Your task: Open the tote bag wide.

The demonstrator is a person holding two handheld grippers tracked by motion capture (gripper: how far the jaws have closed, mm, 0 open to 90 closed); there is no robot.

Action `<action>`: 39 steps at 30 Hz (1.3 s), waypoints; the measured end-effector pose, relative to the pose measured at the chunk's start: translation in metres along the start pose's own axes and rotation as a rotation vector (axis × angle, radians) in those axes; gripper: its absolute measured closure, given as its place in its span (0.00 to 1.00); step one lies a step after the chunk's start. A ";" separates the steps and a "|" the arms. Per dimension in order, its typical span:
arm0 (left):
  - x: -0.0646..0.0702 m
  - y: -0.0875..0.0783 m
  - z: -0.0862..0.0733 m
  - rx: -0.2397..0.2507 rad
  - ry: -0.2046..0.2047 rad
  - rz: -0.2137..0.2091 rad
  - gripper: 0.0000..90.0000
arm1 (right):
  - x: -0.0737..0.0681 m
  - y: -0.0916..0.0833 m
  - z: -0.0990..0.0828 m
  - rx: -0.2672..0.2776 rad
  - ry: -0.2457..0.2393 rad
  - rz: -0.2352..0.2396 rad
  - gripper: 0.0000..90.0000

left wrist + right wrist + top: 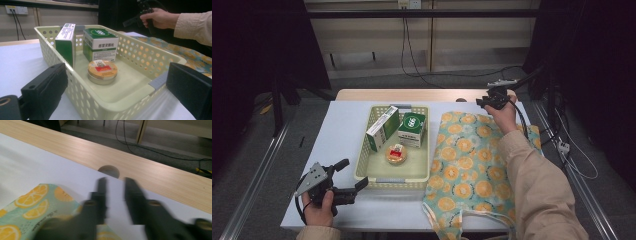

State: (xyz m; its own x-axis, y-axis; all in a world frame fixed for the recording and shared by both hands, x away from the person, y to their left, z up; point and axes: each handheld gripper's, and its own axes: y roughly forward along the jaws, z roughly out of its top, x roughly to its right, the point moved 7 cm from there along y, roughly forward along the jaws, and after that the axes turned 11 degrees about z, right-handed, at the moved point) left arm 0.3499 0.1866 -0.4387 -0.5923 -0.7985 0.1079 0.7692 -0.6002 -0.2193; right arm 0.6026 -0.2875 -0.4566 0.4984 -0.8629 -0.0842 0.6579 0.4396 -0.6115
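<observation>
A cream perforated basket (362,150) sits mid-table and holds a tall green-and-white box (383,127), a squat green box (412,129) and a round tin (396,153). To its right lies an orange-print fabric bag (467,160). My left gripper (353,174) rests open at the basket's near left corner. In its view the basket (120,100) lies just beyond the open left gripper (117,72), with the tin (102,71) inside. My right gripper (482,102) hovers over the bag's far corner. Blurred in its own view, the right gripper (115,181) is open with nothing between the jaws, above the bag (32,205).
The white tabletop (337,130) ends in a wooden strip (150,175) at the far side, with a round hole (108,170) in it. Cables (412,55) run across the floor beyond. Metal rails (257,170) flank the table.
</observation>
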 end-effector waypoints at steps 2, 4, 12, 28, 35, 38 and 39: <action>-0.001 -0.001 0.001 0.004 0.001 0.002 0.04 | -0.005 -0.001 -0.001 -0.002 -0.013 0.048 0.68; -0.001 -0.001 0.000 0.004 0.000 0.001 0.04 | -0.020 -0.008 -0.009 -0.008 -0.014 0.129 0.53; -0.003 -0.004 0.001 0.011 -0.002 0.011 0.04 | -0.068 -0.039 -0.043 -0.038 -0.083 0.277 0.35; 0.002 -0.003 0.000 -0.005 0.018 0.009 0.04 | -0.162 -0.101 -0.120 -0.123 -0.232 0.478 0.27; 0.002 -0.003 -0.002 -0.015 0.020 0.008 0.04 | -0.193 -0.115 -0.147 -0.118 -0.257 0.536 0.25; 0.003 -0.002 -0.002 -0.019 0.023 0.010 0.04 | -0.203 -0.121 -0.155 -0.109 -0.257 0.565 0.25; 0.003 -0.002 -0.002 -0.018 0.024 0.010 0.04 | -0.203 -0.121 -0.155 -0.109 -0.257 0.565 0.25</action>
State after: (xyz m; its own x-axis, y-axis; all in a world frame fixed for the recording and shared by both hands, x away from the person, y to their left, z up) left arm 0.3457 0.1854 -0.4400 -0.5907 -0.8027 0.0823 0.7705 -0.5914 -0.2378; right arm 0.3343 -0.2042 -0.4872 0.8808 -0.4115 -0.2340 0.1990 0.7704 -0.6057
